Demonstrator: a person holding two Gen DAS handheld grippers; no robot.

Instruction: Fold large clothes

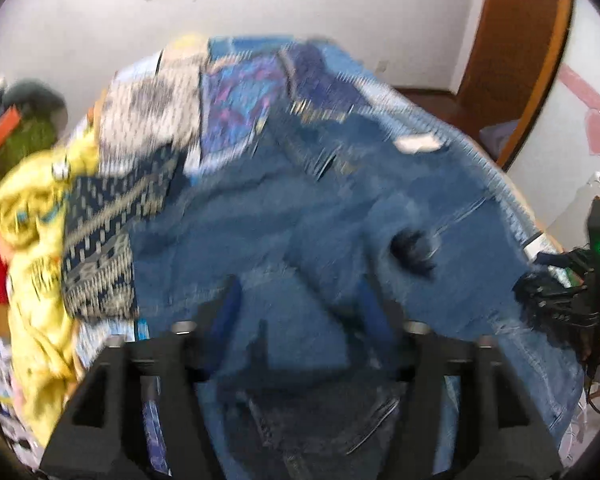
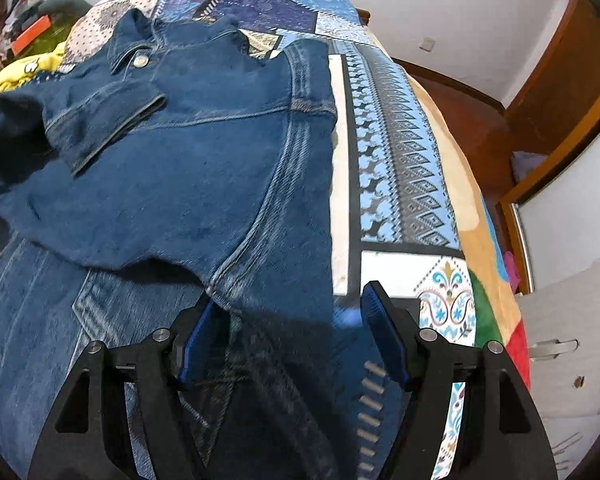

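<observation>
denim jacket (image 2: 204,160) lies on patchwork bedspread (image 2: 396,168), both tongs open.

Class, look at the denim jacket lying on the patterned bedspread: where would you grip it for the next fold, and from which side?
Likely the denim jacket at its straight right side edge, approached from the right, over the bare bedspread. That edge lies flat and exposed, and the open right claw already straddles it.
</observation>
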